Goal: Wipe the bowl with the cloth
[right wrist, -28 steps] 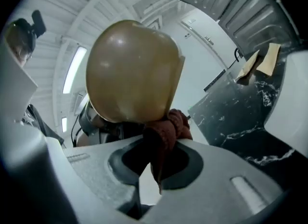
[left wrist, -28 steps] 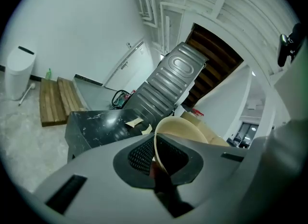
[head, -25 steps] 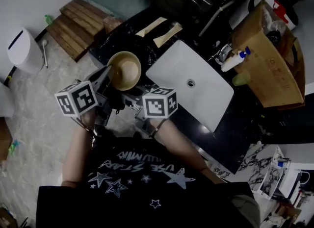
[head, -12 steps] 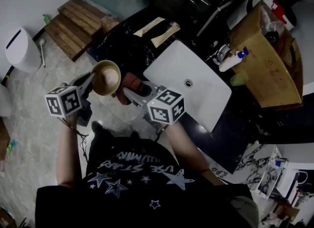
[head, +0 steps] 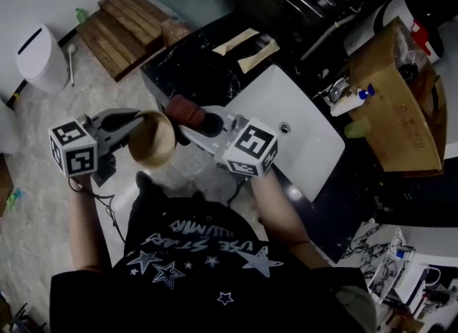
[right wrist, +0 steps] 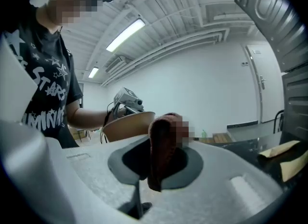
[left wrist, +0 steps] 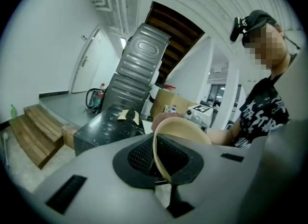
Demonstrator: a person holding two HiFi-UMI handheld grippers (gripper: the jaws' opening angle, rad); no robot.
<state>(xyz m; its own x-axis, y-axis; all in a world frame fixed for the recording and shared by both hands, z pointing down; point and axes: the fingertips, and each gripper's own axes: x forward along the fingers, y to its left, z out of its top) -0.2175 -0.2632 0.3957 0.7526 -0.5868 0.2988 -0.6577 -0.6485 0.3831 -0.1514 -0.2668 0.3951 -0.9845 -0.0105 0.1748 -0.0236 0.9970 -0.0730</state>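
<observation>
Gripping the bowl (head: 152,140) by its rim in my left tongs (head: 134,122), I pinch the cloth (head: 184,111) in my right tongs (head: 192,129).

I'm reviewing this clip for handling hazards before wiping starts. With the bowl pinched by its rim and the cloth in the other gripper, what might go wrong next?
1. The left gripper pinches the bowl only at its thin rim, in mid-air over what looks like hard floor. Pressing with the cloth might lever it loose and drop it.
2. The right gripper holds the cloth by a small bunched part, so rubbing might drag it free.
</observation>
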